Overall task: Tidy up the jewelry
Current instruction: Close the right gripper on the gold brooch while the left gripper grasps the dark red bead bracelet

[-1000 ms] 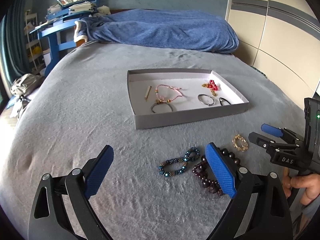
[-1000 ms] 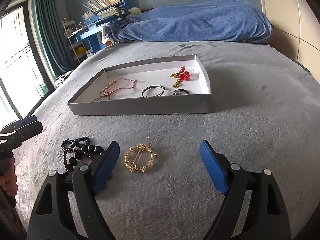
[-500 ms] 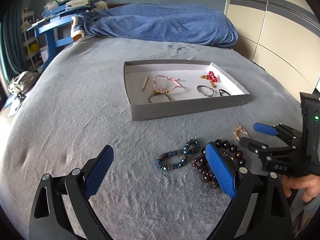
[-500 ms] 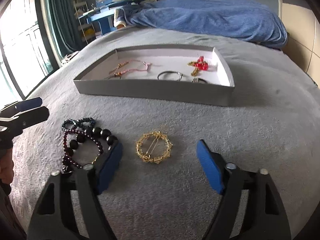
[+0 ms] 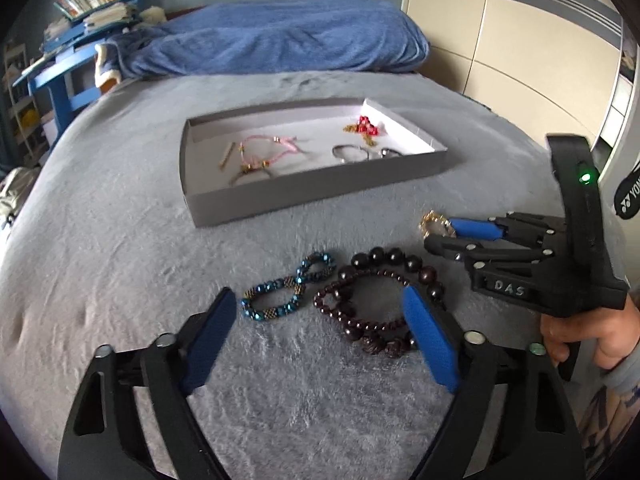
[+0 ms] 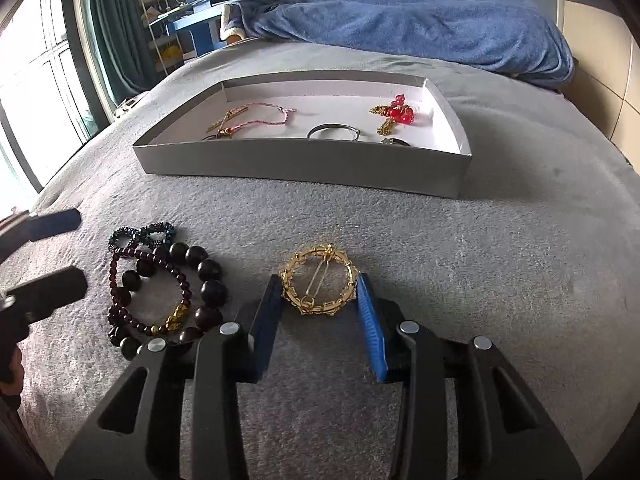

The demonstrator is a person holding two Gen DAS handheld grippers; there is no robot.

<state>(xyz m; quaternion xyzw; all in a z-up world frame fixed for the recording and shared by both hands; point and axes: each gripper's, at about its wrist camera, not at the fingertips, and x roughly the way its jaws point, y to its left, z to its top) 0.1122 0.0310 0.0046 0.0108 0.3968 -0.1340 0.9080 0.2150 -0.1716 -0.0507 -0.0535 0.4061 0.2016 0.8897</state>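
Here the gold brooch (image 6: 318,280) lies on the grey bed cover (image 6: 500,280), in front of the grey tray (image 6: 300,164), and it is bracketed by the right gripper (image 6: 318,300). The jaws are closing, with the brooch between them; the blue pads (image 6: 370,320) are seen at, or just beside, its rim on both sides, but whether they already press cannot be told for sure. The brooch is flat and thin, so the pads are best kept low against the cover and the squeeze finished across the widest part of the ring, so that it is not tipped or flicked out. A firm hold should be confirmed before anything is lifted, and the lift is best made straight up, since the pin across the middle could catch in the fabric.

The left gripper (image 5: 320,328) is held over the dark bead bracelets (image 5: 376,300), beside the blue beaded bracelet (image 5: 288,288). Its jaws are closing too but stand wide, and nothing is gripped; one pad rests near the large beads on the right, the other is left of the blue bracelet. It would be better centred on a single strand before being shut, so that two pieces are not dragged together.

In the tray a pink cord bracelet (image 6: 256,118), a metal ring (image 6: 334,132) and a red bead piece (image 6: 396,114) already lie apart; free floor remains for the brooch.
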